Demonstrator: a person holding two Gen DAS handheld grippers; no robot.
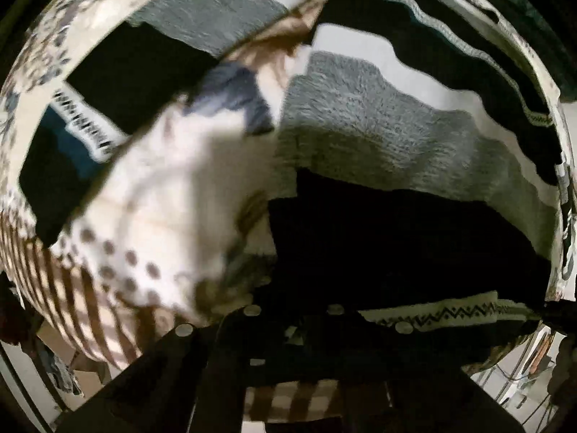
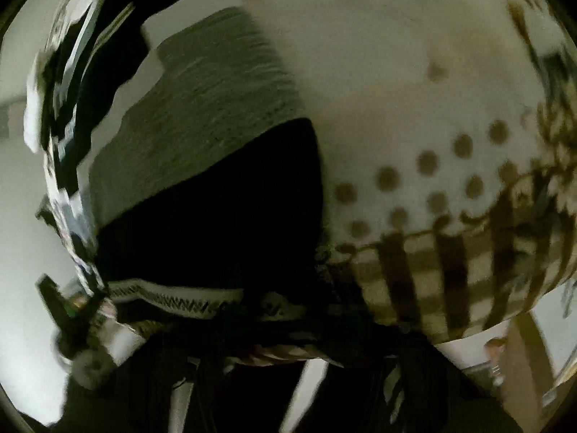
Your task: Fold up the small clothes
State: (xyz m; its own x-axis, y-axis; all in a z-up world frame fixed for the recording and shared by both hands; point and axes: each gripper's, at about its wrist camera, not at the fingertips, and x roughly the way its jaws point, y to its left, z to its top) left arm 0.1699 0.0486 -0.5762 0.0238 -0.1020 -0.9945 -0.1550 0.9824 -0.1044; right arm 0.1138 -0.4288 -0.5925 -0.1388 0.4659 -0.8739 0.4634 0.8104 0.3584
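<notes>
A black garment (image 1: 396, 245) with a white zigzag-patterned band (image 1: 450, 312) lies spread on a pile of laundry. My left gripper (image 1: 288, 335) points straight down at its near edge. Its dark fingers merge with the black cloth bunched there, and it appears shut on that edge. In the right wrist view the same black garment (image 2: 216, 198) and band (image 2: 173, 296) run to my right gripper (image 2: 285, 342), where a twisted fold of the edge sits between the shut fingers. Both views are blurred.
Around the black garment lie a fuzzy grey cloth (image 1: 360, 126), a white cloth with brown dots (image 1: 173, 187) and a brown-striped cloth (image 1: 72, 306). The grey cloth (image 2: 202, 108) and dotted cloth (image 2: 396, 108) also show in the right view. Pale floor lies beyond the pile.
</notes>
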